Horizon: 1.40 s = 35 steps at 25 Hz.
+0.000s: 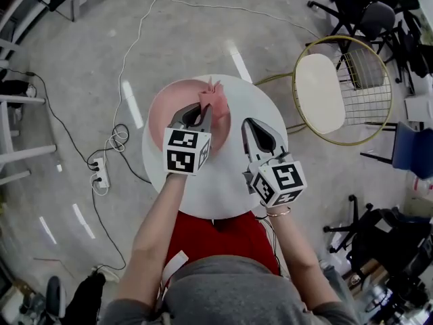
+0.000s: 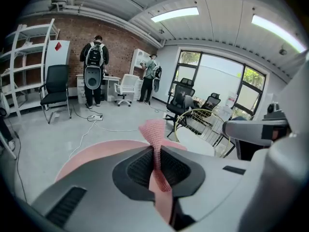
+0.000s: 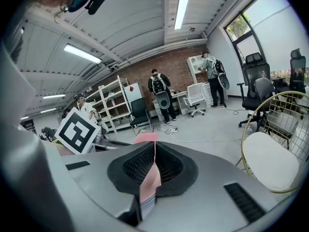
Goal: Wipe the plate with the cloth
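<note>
1. Left gripper: jaws clamped tight on a pink knitted cloth, crumpled tuft poking out past the tips.
2. Held above the right part of a round pink plate, itself lying flat on a round white table, toward the far left edge.
3. Right gripper: jaws drawn together at the tips, nothing plainly pinched; a sliver of pink showing in the slit, not identifiable.
4. Placed over bare tabletop just right of the plate, clear of the cloth; contact with the table impossible to judge.
</note>
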Tool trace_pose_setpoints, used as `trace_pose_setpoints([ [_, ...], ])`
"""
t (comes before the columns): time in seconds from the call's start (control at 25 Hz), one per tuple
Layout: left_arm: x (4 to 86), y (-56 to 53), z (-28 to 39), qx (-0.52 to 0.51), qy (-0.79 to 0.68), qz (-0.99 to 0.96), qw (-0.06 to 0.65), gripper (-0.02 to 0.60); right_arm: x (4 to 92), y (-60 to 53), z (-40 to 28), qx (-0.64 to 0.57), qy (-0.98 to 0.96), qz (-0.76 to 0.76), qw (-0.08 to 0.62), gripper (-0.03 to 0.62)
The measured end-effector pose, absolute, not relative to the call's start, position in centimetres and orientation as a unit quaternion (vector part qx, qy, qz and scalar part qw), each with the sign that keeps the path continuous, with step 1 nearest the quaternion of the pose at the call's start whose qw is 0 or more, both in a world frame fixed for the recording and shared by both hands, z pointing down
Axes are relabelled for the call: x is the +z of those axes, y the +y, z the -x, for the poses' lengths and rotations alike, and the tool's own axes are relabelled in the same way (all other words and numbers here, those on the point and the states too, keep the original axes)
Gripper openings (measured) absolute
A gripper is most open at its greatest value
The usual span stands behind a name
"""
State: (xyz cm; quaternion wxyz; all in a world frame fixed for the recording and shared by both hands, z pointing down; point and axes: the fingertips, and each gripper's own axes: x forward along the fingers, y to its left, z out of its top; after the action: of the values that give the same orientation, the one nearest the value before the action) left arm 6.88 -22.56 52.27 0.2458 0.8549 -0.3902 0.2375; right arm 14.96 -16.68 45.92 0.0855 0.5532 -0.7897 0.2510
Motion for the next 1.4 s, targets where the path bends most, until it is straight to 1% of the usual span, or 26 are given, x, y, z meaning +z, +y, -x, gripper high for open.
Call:
trace_pose_setpoints([
  [0.24,55.9,-24.5,-7.6,0.268,-0.406,-0.832,0.267,0.035,47.4,-17.3,-15.2,0.265,-0.792,-0.541,0.094,0.029],
  [0.48,58.4,-25.7,-6.3,0.295,-0.425,-0.804,0.293,0.035,48.5,-18.2,-14.2,0.273,-0.802,-0.521,0.103,0.029],
  [0.84,60.1,-27.0,-1.0,0.336,-0.484,-0.744,0.316,0.035,49.2,-19.0,-11.8,0.276,-0.817,-0.493,0.116,0.029],
  [1.4,59.3,-25.3,5.4,0.364,-0.541,-0.687,0.320,0.035,49.1,-18.5,-8.8,0.276,-0.831,-0.466,0.125,0.029],
])
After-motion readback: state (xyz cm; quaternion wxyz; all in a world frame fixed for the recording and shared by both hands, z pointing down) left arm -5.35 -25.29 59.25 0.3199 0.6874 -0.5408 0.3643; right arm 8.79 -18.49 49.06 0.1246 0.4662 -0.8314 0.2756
